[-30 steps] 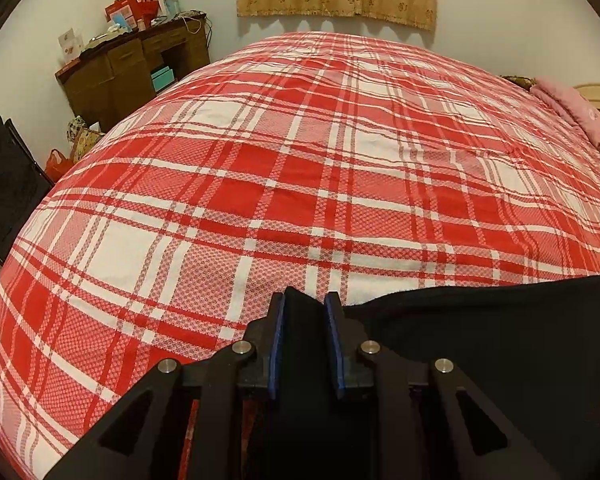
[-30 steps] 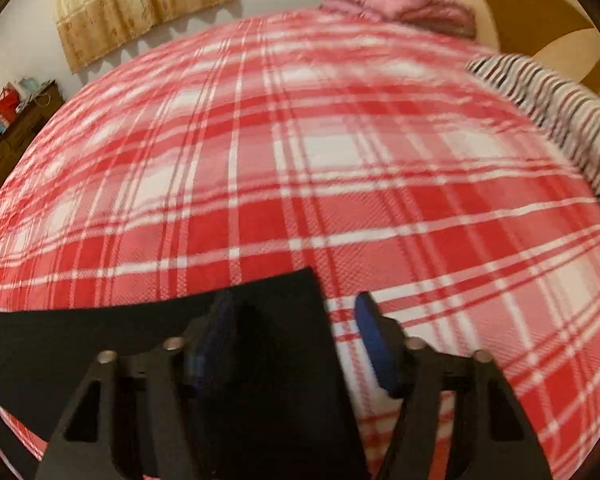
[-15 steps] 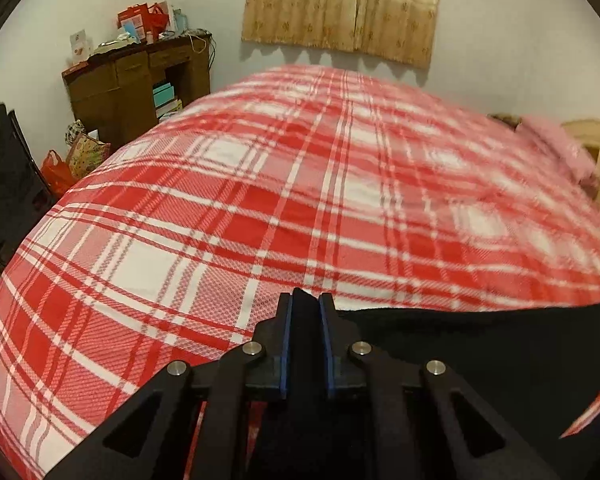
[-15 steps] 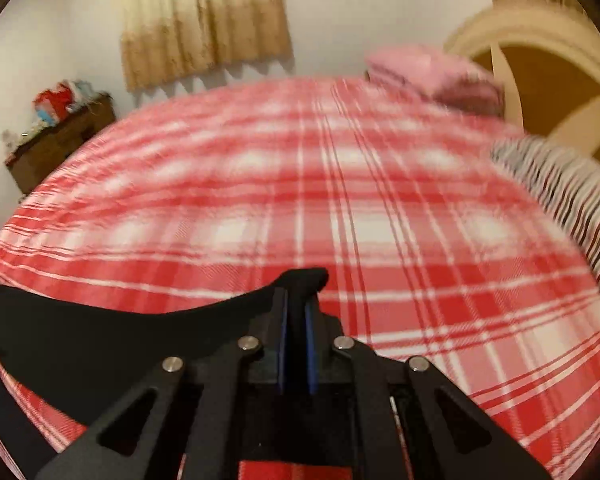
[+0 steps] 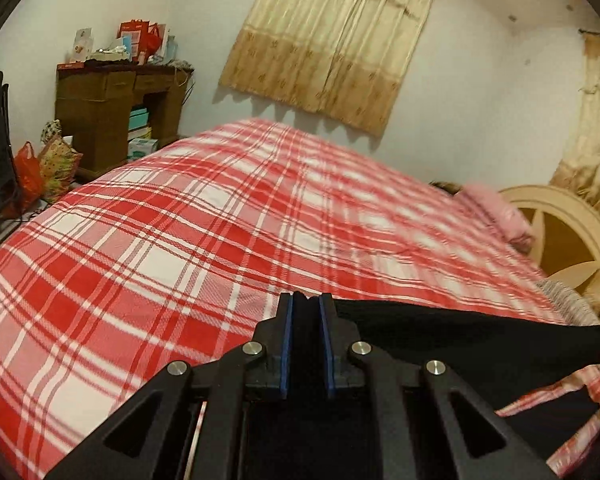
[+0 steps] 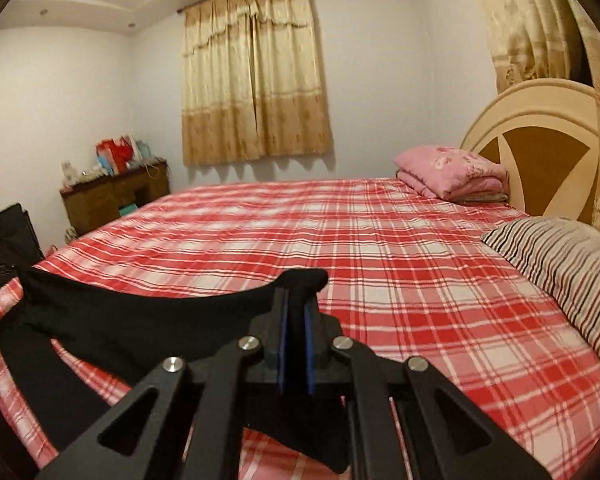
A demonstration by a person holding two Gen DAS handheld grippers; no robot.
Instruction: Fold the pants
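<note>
The bed (image 6: 400, 280) wears a plaid cover of red, pink and white, crossed by thin white lines. Over its near edge the pants (image 6: 140, 320) are plain black, no pattern showing. Both grippers are black, the left gripper (image 5: 306, 312) and right gripper (image 6: 296, 300) alike, with blue pads lining the fingers (image 5: 285, 344) and silver screw heads. At the head of the bed, a pink bundle (image 6: 452, 172) with a faint floral print, a pillow (image 6: 568, 264) striped black and off-white, and a cream headboard (image 6: 540, 152) with brown panels. Beyond the bed, curtains (image 6: 256, 76) in beige and gold, white walls, a dark brown desk (image 5: 112, 108).
</note>
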